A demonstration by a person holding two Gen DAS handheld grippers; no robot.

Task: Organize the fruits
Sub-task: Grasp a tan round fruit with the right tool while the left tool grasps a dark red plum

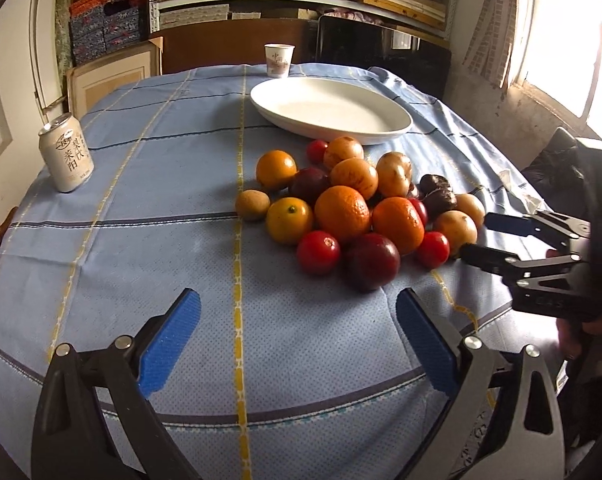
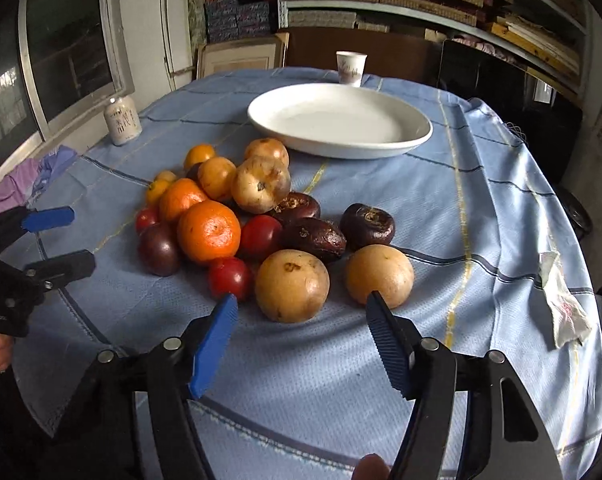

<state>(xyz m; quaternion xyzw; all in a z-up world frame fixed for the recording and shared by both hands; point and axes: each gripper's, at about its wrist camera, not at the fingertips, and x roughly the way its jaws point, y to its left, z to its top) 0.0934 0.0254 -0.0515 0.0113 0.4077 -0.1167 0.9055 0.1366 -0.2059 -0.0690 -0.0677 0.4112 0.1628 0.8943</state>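
Your left gripper (image 1: 299,320) hangs over bare blue tablecloth (image 1: 161,240) with its jaws spread wide and nothing between them; the pile of fruit (image 1: 353,208) lies just beyond its tips, slightly to the right. Your right gripper (image 2: 301,312) also grips nothing: its jaws stand apart, and the nearest tan fruit (image 2: 292,286) sits just past the tips, in line with the gap but not touched by either pad. A second tan fruit (image 2: 379,275) lies just beside it on the right, partly behind the right finger's tip. Oranges, small red tomatoes and dark purple fruits are heaped together behind. The white plate (image 1: 397,128) stands empty just beyond the pile. A drinks can (image 1: 66,154) sits far left, a paper cup (image 1: 279,60) at the far edge.
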